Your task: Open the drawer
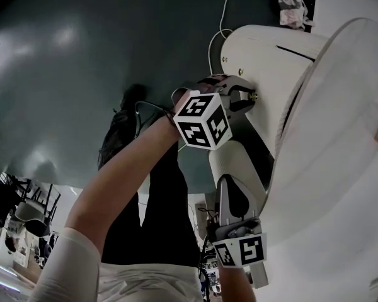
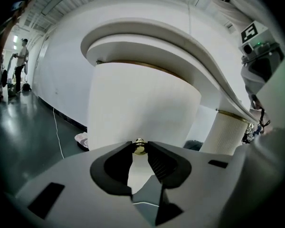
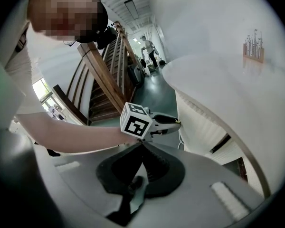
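The drawer is a white curved front under the round white tabletop, with a small brass knob. My left gripper is shut on that knob, one pad pressing each side. In the head view the left gripper reaches to the knob on the drawer body. From the right gripper view the left gripper also shows against the ribbed white base. My right gripper is shut on nothing and hangs lower beside the table's leg.
A white cable runs over the dark floor behind the drawer unit, near a patterned cloth bundle. A second ribbed table leg stands to the right. Wooden stairs rise behind me, and a person stands far down the hall.
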The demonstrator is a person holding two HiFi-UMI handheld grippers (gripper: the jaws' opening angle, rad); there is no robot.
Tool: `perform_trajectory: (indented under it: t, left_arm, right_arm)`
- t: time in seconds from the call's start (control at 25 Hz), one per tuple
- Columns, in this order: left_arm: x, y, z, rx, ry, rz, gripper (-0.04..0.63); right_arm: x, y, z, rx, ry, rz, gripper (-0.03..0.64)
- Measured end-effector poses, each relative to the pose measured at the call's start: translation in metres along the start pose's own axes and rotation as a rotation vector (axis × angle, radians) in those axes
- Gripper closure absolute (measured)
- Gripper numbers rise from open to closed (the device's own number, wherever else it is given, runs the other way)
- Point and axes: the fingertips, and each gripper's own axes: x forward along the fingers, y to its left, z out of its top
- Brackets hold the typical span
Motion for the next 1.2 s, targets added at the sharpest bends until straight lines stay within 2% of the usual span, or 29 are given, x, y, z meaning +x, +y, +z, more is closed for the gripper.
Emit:
perform_trajectory:
  t: [0.72, 1.2]
  left_arm:
    - [-0.090, 0.002, -0.044, -0.039, 0.034, -0.001, 0.489]
    - [-0.118, 0.003, -0.060, -0.036, 0.056, 0.000, 0.489]
  right_arm:
    - [0.016, 0.057, -0.009, -0.015, 0.009, 0.020, 0.606]
    - [0.017, 0.063, -0.010, -0.015, -0.002, 0.023, 0.606]
